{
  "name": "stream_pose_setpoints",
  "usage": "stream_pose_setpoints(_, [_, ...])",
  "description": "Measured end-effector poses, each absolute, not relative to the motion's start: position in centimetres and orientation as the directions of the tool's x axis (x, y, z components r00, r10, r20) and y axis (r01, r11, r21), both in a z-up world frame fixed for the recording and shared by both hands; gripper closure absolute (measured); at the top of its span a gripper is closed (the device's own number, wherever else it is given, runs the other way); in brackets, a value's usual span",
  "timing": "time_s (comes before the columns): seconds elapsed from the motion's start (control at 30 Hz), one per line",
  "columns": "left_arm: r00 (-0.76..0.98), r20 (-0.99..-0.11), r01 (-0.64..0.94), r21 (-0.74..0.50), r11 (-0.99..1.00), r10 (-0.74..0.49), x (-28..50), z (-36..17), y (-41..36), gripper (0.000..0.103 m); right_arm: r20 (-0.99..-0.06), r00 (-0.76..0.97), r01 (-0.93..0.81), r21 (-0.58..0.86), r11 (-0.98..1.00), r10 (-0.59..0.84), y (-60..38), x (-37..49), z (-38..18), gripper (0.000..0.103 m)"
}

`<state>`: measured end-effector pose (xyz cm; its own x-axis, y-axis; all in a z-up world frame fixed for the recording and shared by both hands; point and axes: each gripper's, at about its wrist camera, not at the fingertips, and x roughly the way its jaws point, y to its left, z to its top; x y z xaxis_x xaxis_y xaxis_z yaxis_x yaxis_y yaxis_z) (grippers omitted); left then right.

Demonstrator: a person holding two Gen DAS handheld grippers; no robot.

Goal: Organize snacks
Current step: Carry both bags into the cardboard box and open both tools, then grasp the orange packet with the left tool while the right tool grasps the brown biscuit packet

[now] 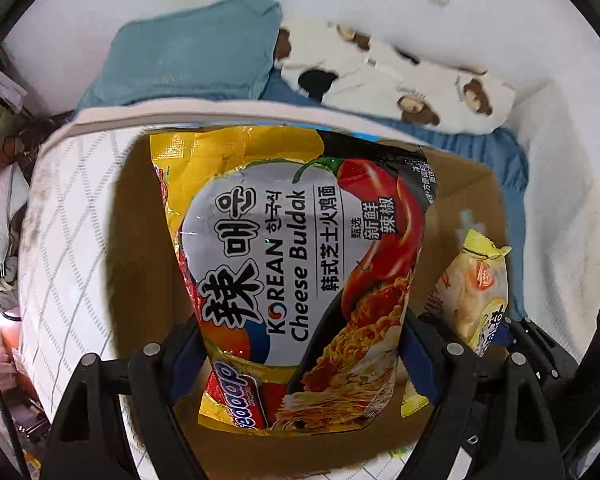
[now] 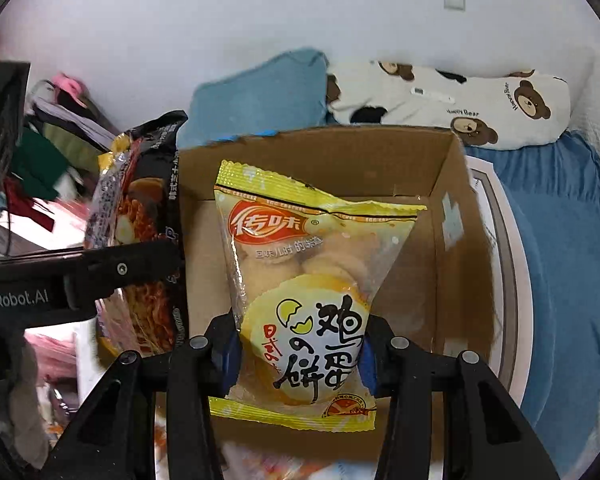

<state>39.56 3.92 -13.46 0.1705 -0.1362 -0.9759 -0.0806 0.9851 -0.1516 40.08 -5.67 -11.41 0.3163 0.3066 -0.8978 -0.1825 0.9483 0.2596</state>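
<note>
My left gripper (image 1: 300, 360) is shut on a yellow Korean Cheese Buldak noodle pack (image 1: 296, 264) and holds it over the open cardboard box (image 1: 144, 248). My right gripper (image 2: 298, 354) is shut on a yellow egg cracker bag (image 2: 300, 280) and holds it over the same box (image 2: 444, 240). In the left wrist view the cracker bag (image 1: 480, 292) shows at the right. In the right wrist view the noodle pack (image 2: 140, 240) and the left gripper's arm (image 2: 80, 276) show at the left. The box floor looks bare where it shows.
The box sits on a white quilted mattress (image 1: 68, 240) with a blue sheet (image 2: 560, 260). Behind it lie a teal pillow (image 2: 260, 92) and a white bear-print pillow (image 2: 480, 104) against a white wall. Cluttered clothes (image 2: 48, 160) lie at the left.
</note>
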Motion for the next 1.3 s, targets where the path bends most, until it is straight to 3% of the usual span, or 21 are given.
stream_pose_setpoints(0.33, [0.030,-0.988,-0.099,-0.151,0.984,-0.148,44.0,-17.7,1.7,0.020,-0.944,0.186,-0.216,0.232,0.949,0.273,-5.4,45.8,-19.1,0.053])
stream_pose_setpoints(0.4, [0.026,-0.990,-0.103,-0.144,0.984,-0.142,44.2,-18.1,1.3,0.019,-0.951,0.148,-0.206,0.240,0.949,0.273,-5.6,46.7,-20.4,0.040])
stream_pose_setpoints(0.43, [0.022,-0.991,-0.103,-0.137,0.985,-0.136,44.3,-18.3,1.3,0.016,-0.955,0.136,-0.202,0.234,0.951,0.264,-5.7,47.1,-20.8,0.021])
stream_pose_setpoints(0.47, [0.021,-0.991,-0.106,-0.133,0.985,-0.131,44.2,-18.3,1.4,0.009,-0.958,0.131,-0.198,0.227,0.954,0.255,-5.8,47.3,-21.1,0.008])
stream_pose_setpoints(0.87, [0.131,-0.987,-0.128,-0.112,0.986,-0.095,41.4,-15.0,3.0,0.007,-0.962,0.138,-0.166,0.210,0.963,0.234,-8.4,45.8,-20.4,0.007])
stream_pose_setpoints(1.3, [0.337,-0.941,-0.124,-0.071,0.990,-0.025,35.5,-10.4,3.6,0.007,-0.943,0.277,-0.155,0.147,0.977,0.185,-9.1,39.0,-15.3,0.007])
